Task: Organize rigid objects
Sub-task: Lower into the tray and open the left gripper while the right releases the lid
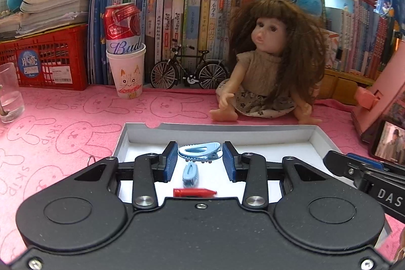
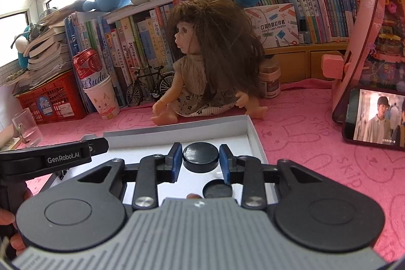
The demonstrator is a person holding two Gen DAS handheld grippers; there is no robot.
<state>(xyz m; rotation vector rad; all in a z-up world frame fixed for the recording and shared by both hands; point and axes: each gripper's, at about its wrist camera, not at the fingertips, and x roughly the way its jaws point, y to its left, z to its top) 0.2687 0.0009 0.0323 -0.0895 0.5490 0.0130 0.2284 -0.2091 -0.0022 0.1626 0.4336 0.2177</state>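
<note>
A large blue hair clip [image 1: 199, 151] hangs between the blue pads of the left gripper [image 1: 200, 160], which touch its ends, above the white tray [image 1: 319, 141]; a smaller blue clip [image 1: 190, 174] and a red crayon [image 1: 194, 192] lie on the tray floor beneath; on the tray's other side the right gripper [image 2: 200, 160] clamps a black round lid [image 2: 200, 155], a flat black disc [image 2: 217, 190] lying just below; behind sit a long-haired doll [image 1: 268, 62], a model bicycle [image 1: 188, 71] and a beer can [image 1: 123, 28] in a paper cup [image 1: 127, 75] on pink cloth [image 1: 63, 123].
</note>
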